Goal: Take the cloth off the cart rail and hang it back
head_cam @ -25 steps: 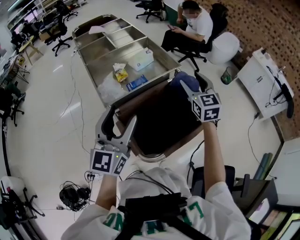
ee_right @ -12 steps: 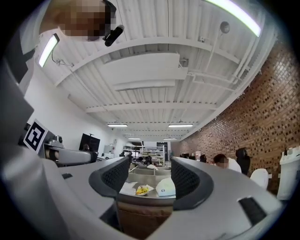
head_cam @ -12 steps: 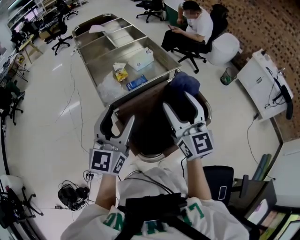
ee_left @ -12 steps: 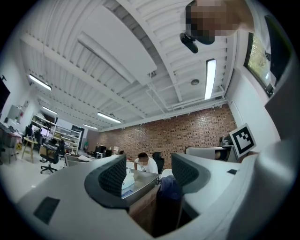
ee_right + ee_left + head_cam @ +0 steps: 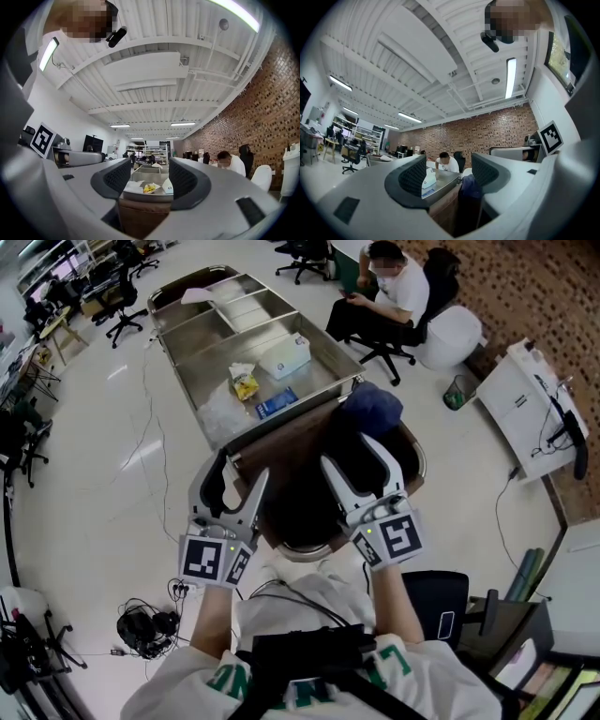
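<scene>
A blue cloth hangs bunched on the cart rail at the near right corner of the steel cart. In the left gripper view the blue cloth droops beside the cart's edge. My right gripper hovers short of the cloth, apart from it; its jaws are closing with nothing between them. My left gripper stands open and empty at the cart's near left corner. Both gripper views look along the cart: the left gripper and right gripper hold nothing.
The cart's tray carries a yellow packet, a white box and a blue packet. A dark bin hangs at the cart's near end. A seated person is beyond the cart; cables lie on the floor.
My right gripper has pulled back from the blue cloth toward me and lowered, leaving the cloth on the rail. Its jaws have narrowed a little. The left gripper has stayed put.
</scene>
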Available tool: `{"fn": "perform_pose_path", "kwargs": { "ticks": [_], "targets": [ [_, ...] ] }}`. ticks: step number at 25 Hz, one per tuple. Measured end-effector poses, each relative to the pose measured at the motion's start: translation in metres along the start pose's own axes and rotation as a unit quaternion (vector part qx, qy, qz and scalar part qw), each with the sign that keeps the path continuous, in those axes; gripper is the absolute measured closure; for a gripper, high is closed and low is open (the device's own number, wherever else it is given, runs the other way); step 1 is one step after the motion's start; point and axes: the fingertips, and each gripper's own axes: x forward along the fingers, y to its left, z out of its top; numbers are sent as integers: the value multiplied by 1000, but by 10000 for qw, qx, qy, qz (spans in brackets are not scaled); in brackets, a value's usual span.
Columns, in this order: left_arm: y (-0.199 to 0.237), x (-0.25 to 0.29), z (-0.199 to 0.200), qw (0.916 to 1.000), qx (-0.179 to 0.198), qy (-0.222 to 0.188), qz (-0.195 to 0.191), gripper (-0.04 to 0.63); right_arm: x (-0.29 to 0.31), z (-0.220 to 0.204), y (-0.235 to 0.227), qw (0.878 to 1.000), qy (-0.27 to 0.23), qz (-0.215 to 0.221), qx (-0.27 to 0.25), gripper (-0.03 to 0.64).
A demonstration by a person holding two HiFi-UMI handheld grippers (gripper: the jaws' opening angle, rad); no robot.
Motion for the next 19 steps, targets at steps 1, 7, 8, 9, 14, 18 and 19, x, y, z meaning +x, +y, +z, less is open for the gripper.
{"fn": "perform_pose_path", "kwargs": {
  "ticks": [1, 7, 8, 9, 14, 18, 19],
  "targets": [
    [0, 0, 0, 10000, 5, -1, -6, 291, 0, -1, 1, 10000, 13, 7, -2, 344],
    [-4, 0, 1, 10000, 25, 47, -61, 291, 0, -1, 3, 10000, 66, 42, -60, 345],
    [-4, 0, 1, 9999, 28, 61, -74, 291, 0, -1, 3, 10000, 64, 39, -54, 345],
    [-5, 0, 1, 9999, 28, 69, -86, 291, -1, -1, 3, 10000, 62, 34, -42, 345],
    [-8, 1, 1, 9999, 18, 70, -122, 291, -3, -1, 0, 10000, 58, 10, -1, 345],
    [-11, 2, -1, 9998, 23, 93, -151, 291, -4, -1, 0, 10000, 70, 18, 17, 351],
    [-12, 3, -2, 9998, 23, 103, -160, 291, -5, -2, 0, 10000, 76, 21, 23, 351]
  ]
}}
